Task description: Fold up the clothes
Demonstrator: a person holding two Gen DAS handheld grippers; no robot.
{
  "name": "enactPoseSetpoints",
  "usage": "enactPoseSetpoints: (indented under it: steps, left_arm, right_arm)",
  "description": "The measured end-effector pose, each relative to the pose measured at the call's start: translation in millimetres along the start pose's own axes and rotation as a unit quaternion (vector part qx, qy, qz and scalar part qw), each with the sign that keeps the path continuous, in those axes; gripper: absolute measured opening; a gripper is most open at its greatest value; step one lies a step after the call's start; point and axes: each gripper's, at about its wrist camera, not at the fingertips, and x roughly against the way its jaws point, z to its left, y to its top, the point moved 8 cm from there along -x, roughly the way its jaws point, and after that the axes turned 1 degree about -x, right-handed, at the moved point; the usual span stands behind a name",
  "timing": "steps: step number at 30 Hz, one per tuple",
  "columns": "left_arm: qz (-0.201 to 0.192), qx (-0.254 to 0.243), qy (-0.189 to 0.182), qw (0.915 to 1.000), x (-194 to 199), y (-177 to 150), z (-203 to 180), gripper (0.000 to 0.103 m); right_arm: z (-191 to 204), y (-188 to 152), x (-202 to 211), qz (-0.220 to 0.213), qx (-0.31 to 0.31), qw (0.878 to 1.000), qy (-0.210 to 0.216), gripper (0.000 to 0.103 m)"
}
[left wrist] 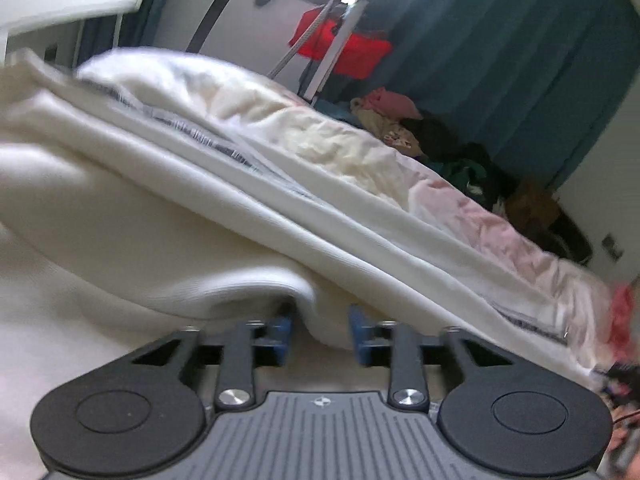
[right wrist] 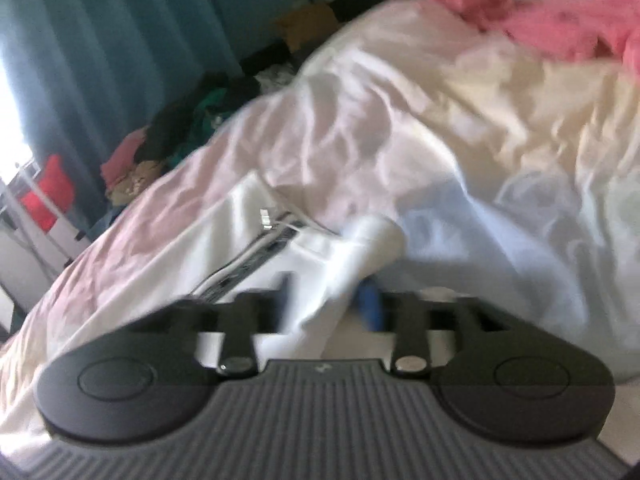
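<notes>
Blue-padded left gripper (left wrist: 319,330) pinches a thick fold of the white garment (left wrist: 168,216); right gripper (right wrist: 330,306) appears clamped on another edge, though blur obscures it. Garment lies on the bed (right wrist: 500,120): soft, light, limp; grip seams.

You've got a white ribbed-knit garment (left wrist: 168,216) w/ a dark striped trim band, stretched long across the rumpled bed. One thick fold bunches up at the near end in left wrist view. In right wrist view, a rolled white end (right wrist: 360,256) lifts off the sheet; blurry there.
</notes>
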Motion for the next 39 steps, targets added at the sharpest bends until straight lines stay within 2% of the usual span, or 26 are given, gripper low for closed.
enactPoseSetpoints:
  steps: [2,5,10,13,17,19,22,25,28,32,34,37,39]
  left_arm:
    - [-0.012,-0.026,0.019,0.9994,17,-1,-14,0.069]
    - [-0.040,-0.071,0.014,0.9966,47,-5,-43,0.083]
    - [-0.070,-0.114,0.004,0.9911,96,-28,-75,0.089]
    - [-0.070,-0.126,0.000,0.9896,128,-51,-84,0.089]
    - [-0.080,-0.136,0.001,0.9874,166,-72,-84,0.089]
    - [-0.088,-0.140,0.006,0.9863,181,-81,-81,0.090]
    - [-0.094,-0.135,0.019,0.9862,193,-90,-73,0.090]
    - [-0.083,-0.117,0.036,0.9889,198,-94,-59,0.090]
    - [-0.067,-0.076,0.061,0.9930,201,-93,-36,0.090]
    - [-0.021,-0.019,0.090,0.9955,200,-88,4,0.092]
    - [0.007,0.016,0.106,0.9942,201,-87,27,0.096]
    - [0.052,0.104,0.117,0.9864,200,-88,66,0.096]
    - [0.057,0.136,0.121,0.9816,200,-86,85,0.096]
  right_arm:
    - [14,-4,33,-0.024,0.024,0.999,0.017,0.082]
    - [43,-17,80,-0.018,0.065,0.995,0.067,0.081]
    - [91,-54,163,-0.014,0.130,0.981,0.140,0.081]
    - [107,-79,206,-0.020,0.166,0.970,0.176,0.081]
    - [108,-107,240,-0.031,0.209,0.959,0.191,0.081]
    - [102,-117,246,-0.033,0.213,0.958,0.189,0.081]
    - [91,-129,244,-0.011,0.203,0.960,0.191,0.081]
    - [90,-133,245,-0.012,0.209,0.958,0.193,0.081]
    - [91,-134,245,-0.015,0.213,0.957,0.197,0.081]
    - [89,-135,240,-0.006,0.206,0.960,0.190,0.081]
    - [87,-136,237,-0.002,0.204,0.961,0.186,0.081]
    - [86,-137,238,-0.002,0.209,0.961,0.182,0.081]
    - [86,-139,239,0.000,0.217,0.959,0.180,0.081]
